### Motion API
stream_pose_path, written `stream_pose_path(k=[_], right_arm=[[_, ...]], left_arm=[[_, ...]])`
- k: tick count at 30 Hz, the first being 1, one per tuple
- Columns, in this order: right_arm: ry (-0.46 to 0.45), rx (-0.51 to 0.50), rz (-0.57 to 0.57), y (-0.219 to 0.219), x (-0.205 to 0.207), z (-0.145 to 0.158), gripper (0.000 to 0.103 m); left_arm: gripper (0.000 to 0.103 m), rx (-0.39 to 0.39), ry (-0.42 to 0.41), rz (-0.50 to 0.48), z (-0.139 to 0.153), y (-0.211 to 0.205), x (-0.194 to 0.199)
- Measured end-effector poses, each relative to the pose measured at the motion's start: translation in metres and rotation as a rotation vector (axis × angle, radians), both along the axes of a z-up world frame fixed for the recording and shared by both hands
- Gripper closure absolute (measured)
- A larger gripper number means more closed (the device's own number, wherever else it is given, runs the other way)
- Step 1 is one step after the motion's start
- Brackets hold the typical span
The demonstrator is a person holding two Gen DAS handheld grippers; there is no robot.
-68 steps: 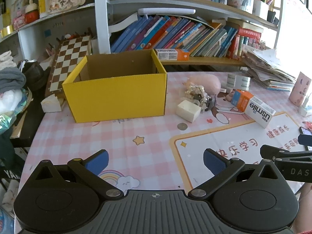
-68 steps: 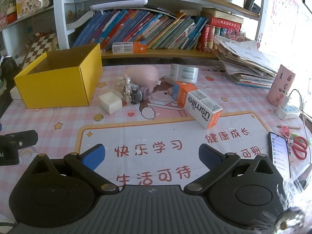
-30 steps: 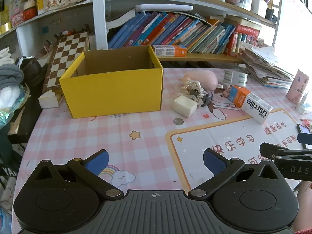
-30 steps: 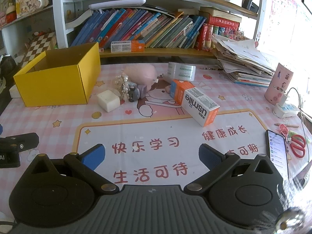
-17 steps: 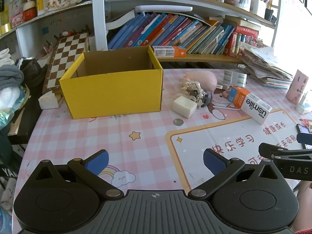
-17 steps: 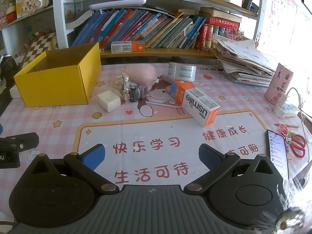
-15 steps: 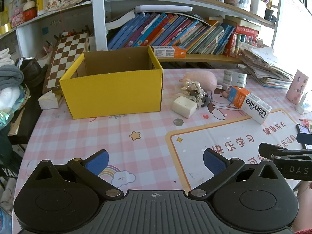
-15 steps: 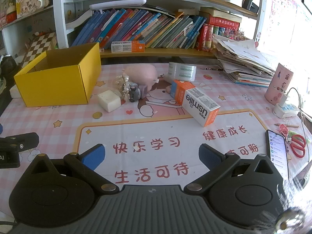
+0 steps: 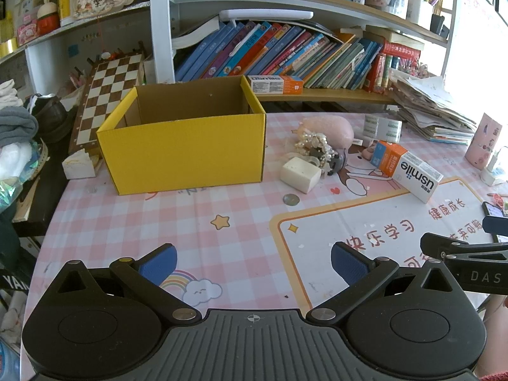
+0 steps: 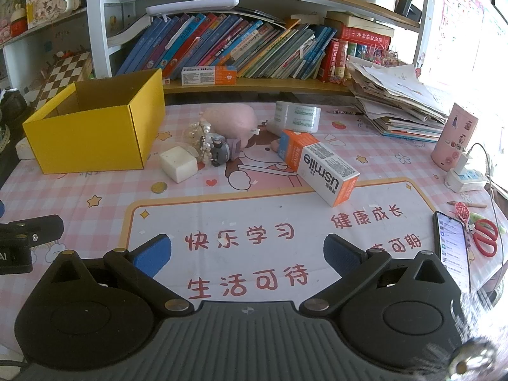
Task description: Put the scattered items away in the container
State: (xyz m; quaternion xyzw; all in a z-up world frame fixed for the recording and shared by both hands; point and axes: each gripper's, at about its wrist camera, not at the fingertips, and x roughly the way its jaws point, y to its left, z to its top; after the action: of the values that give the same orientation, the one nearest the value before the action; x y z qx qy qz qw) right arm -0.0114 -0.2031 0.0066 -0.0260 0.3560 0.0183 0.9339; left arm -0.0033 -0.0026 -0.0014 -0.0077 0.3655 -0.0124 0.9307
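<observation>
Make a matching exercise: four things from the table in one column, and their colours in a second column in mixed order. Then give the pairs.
Things
1. box
2. usmile carton
3. block
4. scissors

Colours
A. red
B. cream white
C. yellow
D. orange and white

Pairs: 1-C, 2-D, 3-B, 4-A
</observation>
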Motion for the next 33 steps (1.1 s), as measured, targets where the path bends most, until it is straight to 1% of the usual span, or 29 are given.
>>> stream_pose_path(k=[33], right_arm=[[0.0, -0.012, 0.0, 0.005, 0.009, -0.002, 0.0]], left_arm=[[0.0, -0.006, -0.004, -0.014, -0.001, 0.005, 0.01]])
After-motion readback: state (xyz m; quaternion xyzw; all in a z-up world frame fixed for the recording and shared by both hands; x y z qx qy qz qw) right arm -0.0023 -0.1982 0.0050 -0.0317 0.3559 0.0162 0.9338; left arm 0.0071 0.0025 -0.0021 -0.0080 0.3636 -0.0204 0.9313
